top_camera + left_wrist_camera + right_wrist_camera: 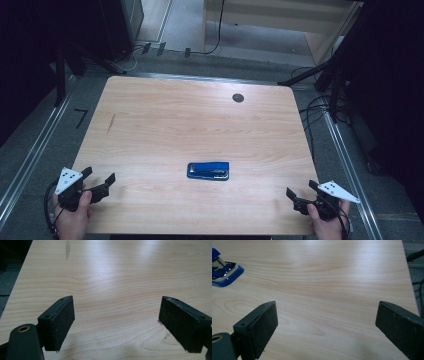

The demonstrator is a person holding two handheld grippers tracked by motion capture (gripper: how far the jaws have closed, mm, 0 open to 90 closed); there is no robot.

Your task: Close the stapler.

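1. Nearest, at the desk's front edge, each hand holds a tool: the left tool at the front-left corner, the right tool at the front-right corner. Both stand with jaws spread wide and nothing between them; in each gripper view, bare wood shows between the black pads.
2. Farther in, the blue stapler lies flat on the desk, between the two tools and a little beyond them, well apart from both. Its long axis runs left to right, parallel to the front edge.
3. From the right tool, the stapler lies ahead and to the left; from the left tool, ahead and to the right. Neither seems clearly nearer, and either would likely close across the narrow width.
4. Farthest, a small dark round cap sits near the back edge, with a faint scuff mark on the left.
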